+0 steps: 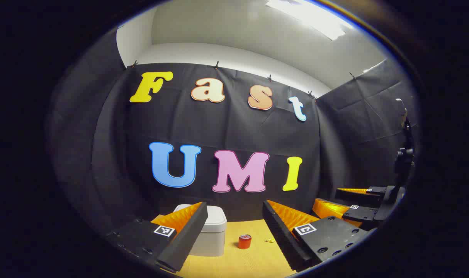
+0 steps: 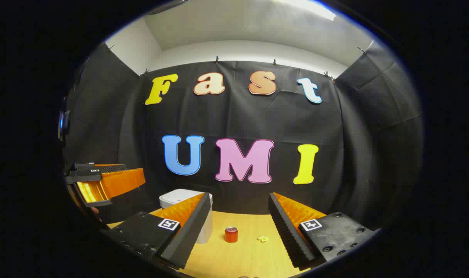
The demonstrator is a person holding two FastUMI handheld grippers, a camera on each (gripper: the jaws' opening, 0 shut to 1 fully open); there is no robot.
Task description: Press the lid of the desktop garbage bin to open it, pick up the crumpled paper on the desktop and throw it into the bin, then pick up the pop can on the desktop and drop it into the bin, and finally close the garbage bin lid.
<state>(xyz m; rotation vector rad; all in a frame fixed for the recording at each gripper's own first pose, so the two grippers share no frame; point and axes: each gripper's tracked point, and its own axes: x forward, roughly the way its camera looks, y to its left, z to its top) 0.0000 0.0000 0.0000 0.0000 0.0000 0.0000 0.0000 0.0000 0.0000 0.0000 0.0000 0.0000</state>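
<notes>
While both grippers hang above the near edge of the table (image 2: 234, 255), nothing is held. The left gripper (image 1: 234, 231) has its fingers spread wide, and so does the right gripper (image 2: 238, 226). On the table the bin (image 1: 215, 231) stands at the back left with its lid (image 2: 178, 197) down. The can (image 2: 231, 234) stands upright just right of the bin, and the paper (image 2: 262, 239) lies a little further right, apart from the can.
</notes>
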